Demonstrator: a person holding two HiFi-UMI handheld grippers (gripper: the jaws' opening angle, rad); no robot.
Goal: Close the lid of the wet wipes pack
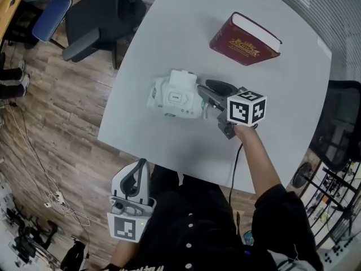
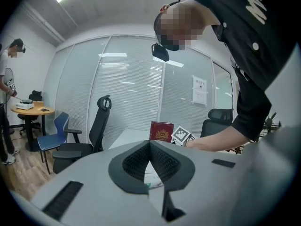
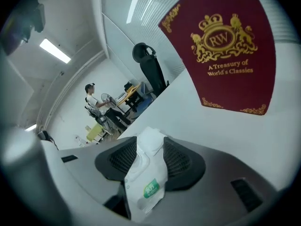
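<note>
The white wet wipes pack (image 1: 175,97) lies in the middle of the white table (image 1: 169,33). A white flap (image 1: 182,77) sticks out past its far edge. My right gripper (image 1: 202,92) is at the pack's right end, jaws apart and pointing at it. In the right gripper view the pack (image 3: 148,173) fills the gap between the open pads (image 3: 181,161), and I see no pad pressing on it. My left gripper (image 1: 140,165) hangs below the table's near edge by the person's body. Its jaws (image 2: 150,144) meet at the tips with nothing held.
A dark red book (image 1: 245,39) lies at the far right of the table. Black office chairs stand off the far left corner (image 1: 96,21) and to the right (image 1: 344,123). Wooden floor with cables (image 1: 51,196) lies to the left.
</note>
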